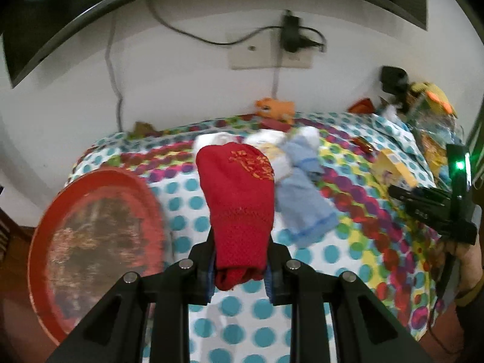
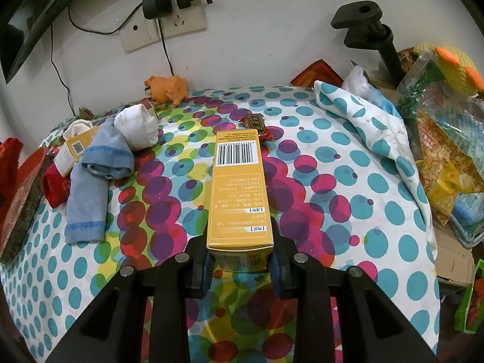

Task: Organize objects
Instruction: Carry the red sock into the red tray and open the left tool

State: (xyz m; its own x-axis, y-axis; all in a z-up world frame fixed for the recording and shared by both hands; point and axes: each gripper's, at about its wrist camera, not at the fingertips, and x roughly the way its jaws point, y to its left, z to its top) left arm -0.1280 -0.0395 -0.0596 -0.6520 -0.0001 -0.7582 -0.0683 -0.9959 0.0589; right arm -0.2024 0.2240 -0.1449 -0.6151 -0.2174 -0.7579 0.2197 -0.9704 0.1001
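Observation:
My left gripper (image 1: 240,267) is shut on a red sock (image 1: 239,202) with gold lettering and holds it above the polka-dot tablecloth (image 1: 193,220). My right gripper (image 2: 242,261) is shut on a long yellow box (image 2: 237,187) with a barcode, pointing away over the tablecloth (image 2: 332,166). A light blue sock (image 1: 305,205) lies right of the red sock; it also shows in the right wrist view (image 2: 93,181). A white sock (image 2: 137,127), a second yellow box (image 2: 75,148) and another red sock (image 2: 56,189) lie at the left. The right gripper (image 1: 435,208) shows at the left view's right edge.
A round red tray (image 1: 93,236) sits at the table's left edge. An orange toy animal (image 2: 166,87) stands by the wall. A dark wrapped candy (image 2: 257,125) lies beyond the held box. A folded dotted cloth (image 2: 372,133), bags and a black stand (image 2: 378,36) crowd the right side.

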